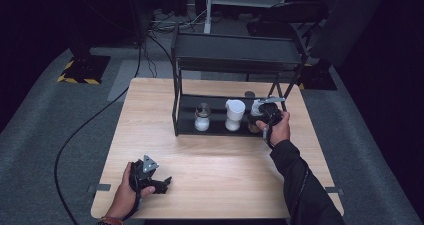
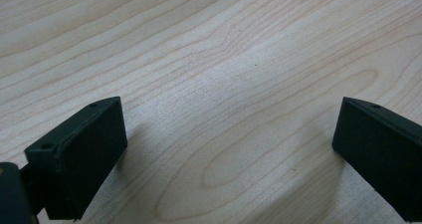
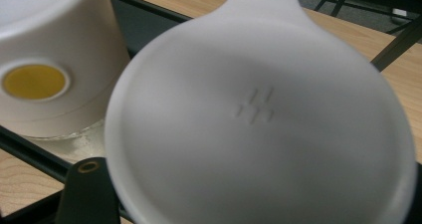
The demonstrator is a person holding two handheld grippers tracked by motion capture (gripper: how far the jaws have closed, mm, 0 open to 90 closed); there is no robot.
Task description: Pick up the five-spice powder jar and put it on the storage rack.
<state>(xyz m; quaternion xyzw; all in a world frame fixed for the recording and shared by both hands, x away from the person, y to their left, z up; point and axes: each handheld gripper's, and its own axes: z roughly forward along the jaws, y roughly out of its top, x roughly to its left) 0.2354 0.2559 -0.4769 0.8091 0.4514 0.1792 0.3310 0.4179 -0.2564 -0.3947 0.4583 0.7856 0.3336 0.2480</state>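
Observation:
On the light wooden table (image 1: 220, 175) stands a black rack (image 1: 235, 60). My right gripper (image 1: 267, 116) is at the right end of its lower shelf (image 1: 220, 129), shut on a round white lid (image 3: 259, 129) with a small tab. That lid (image 1: 257, 107) hides most of the jaws; one black finger (image 3: 87, 194) shows at its lower left. Just left of it stands a white-capped jar (image 3: 50, 59) with a yellow round opening, the white-capped jar (image 1: 234, 114) at mid-shelf. My left gripper (image 1: 162, 184) rests low over the table's front left, open over bare wood (image 2: 229, 154).
A glass jar with a metal top (image 1: 202, 117) stands on the shelf's left part. A small round object (image 1: 249, 93) lies behind the rack. The rack's upper shelf overhangs the jars. Chairs and cables sit beyond the table's far edge.

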